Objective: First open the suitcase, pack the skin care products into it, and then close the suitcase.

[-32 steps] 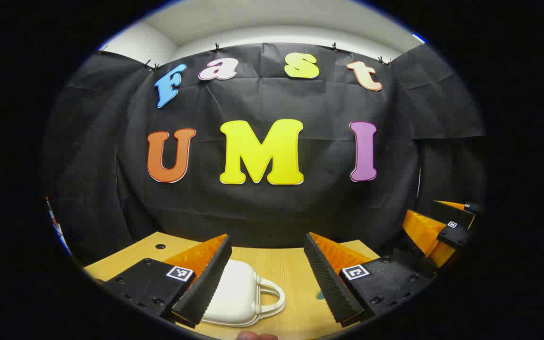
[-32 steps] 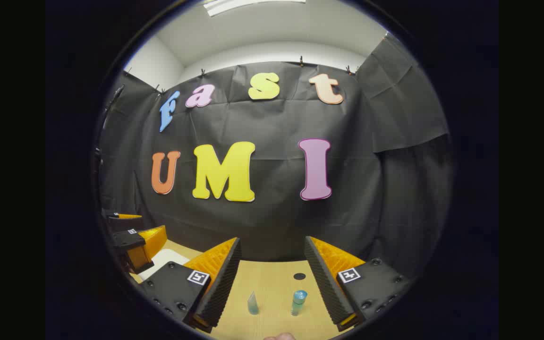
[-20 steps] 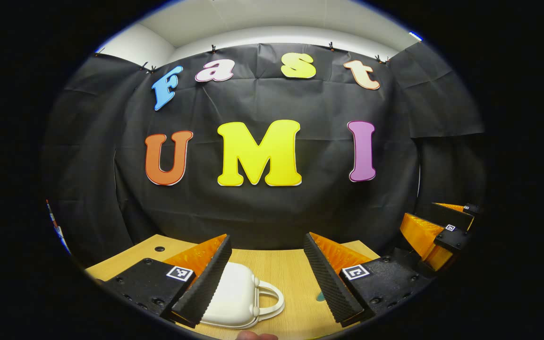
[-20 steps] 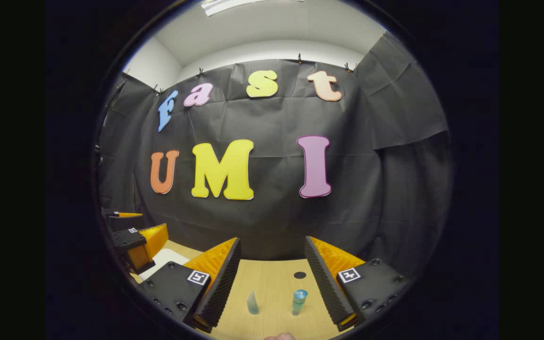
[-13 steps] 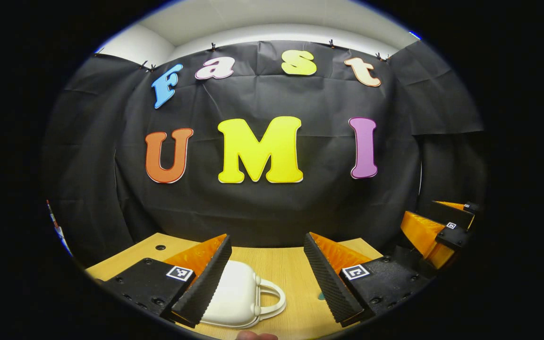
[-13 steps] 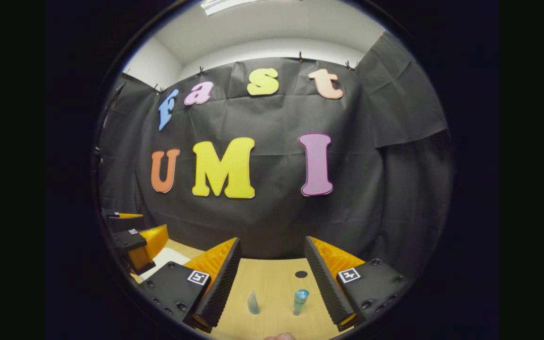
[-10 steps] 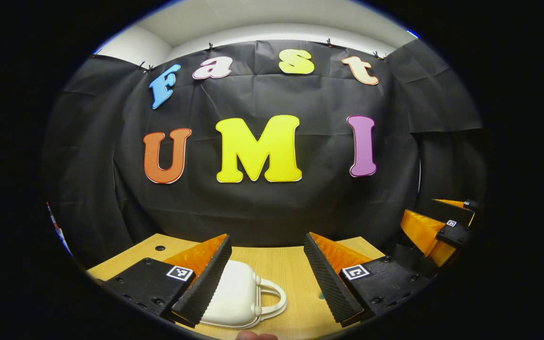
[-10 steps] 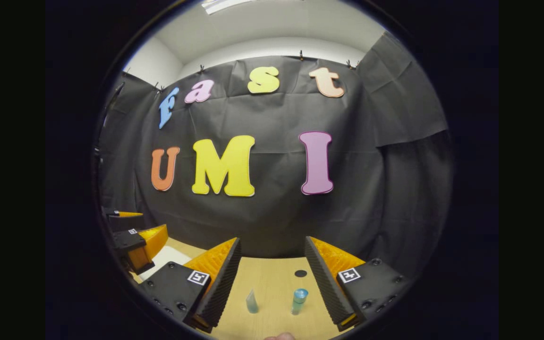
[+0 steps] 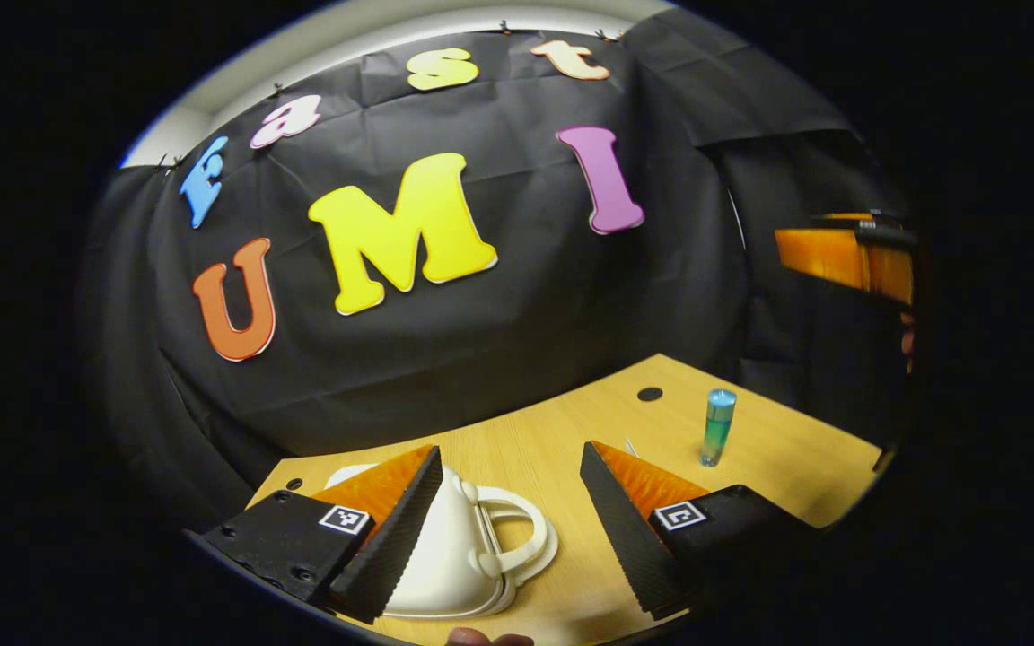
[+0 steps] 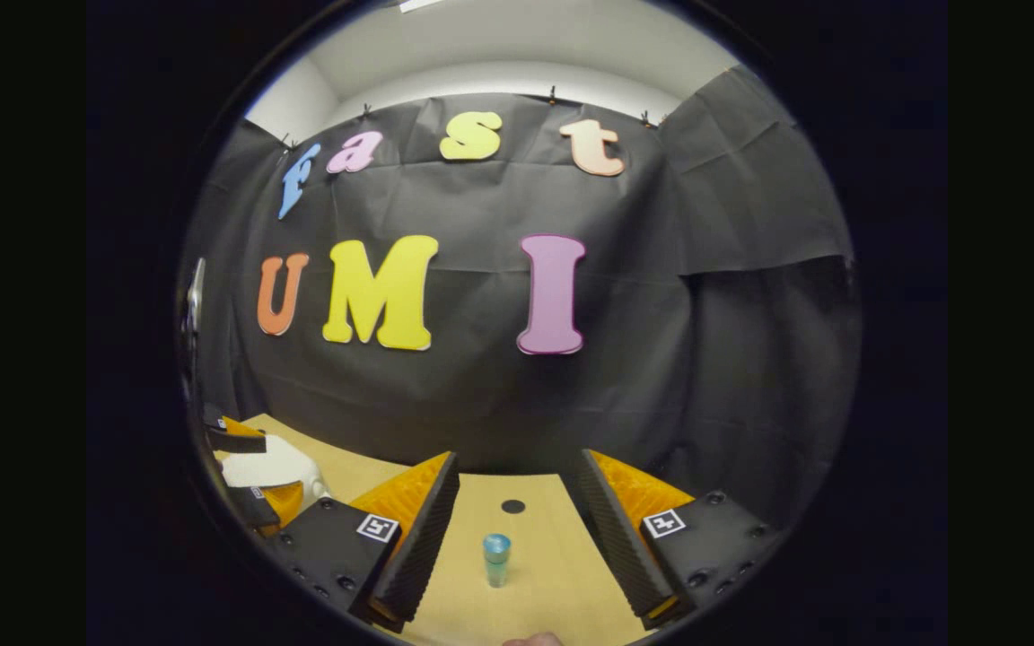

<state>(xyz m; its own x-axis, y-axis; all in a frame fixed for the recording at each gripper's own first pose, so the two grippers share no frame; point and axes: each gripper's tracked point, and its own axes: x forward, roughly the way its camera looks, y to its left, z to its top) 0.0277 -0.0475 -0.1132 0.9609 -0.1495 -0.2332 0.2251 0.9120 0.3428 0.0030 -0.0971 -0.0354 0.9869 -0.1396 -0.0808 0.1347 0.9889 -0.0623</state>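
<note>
- Suitcase (image 9: pixel 445 556): small white hard-shell case with a looped handle (image 9: pixel 517 534), lying closed on the table just ahead of my left gripper (image 9: pixel 508 525). I judge it light, stiff and smooth, so likely to slide if pushed. The best hold looks like the handle or the seam edge beside it.
- Bottle (image 10: pixel 496 559): slim translucent blue-green skin care bottle with a blue cap, standing upright on the table, centred ahead of my right gripper (image 10: pixel 517 529). I judge it light, rigid, slick and easy to topple. I would take it across the body, low down.
- Second product (image 9: pixel 629 446): a small clear item beside the left gripper's finger, mostly hidden; I cannot tell its form.
- Left gripper: jaws wide apart, holding nothing.
- Right gripper: jaws wide apart, holding nothing, raised above the table.
- Table (image 9: pixel 777 449): pale wood-grain top, flat and smooth, with a dark round hole (image 9: pixel 650 394) behind the bottle.
- Room: black cloth wall (image 10: pixel 481 404) close behind the table; pale ceiling above.
</note>
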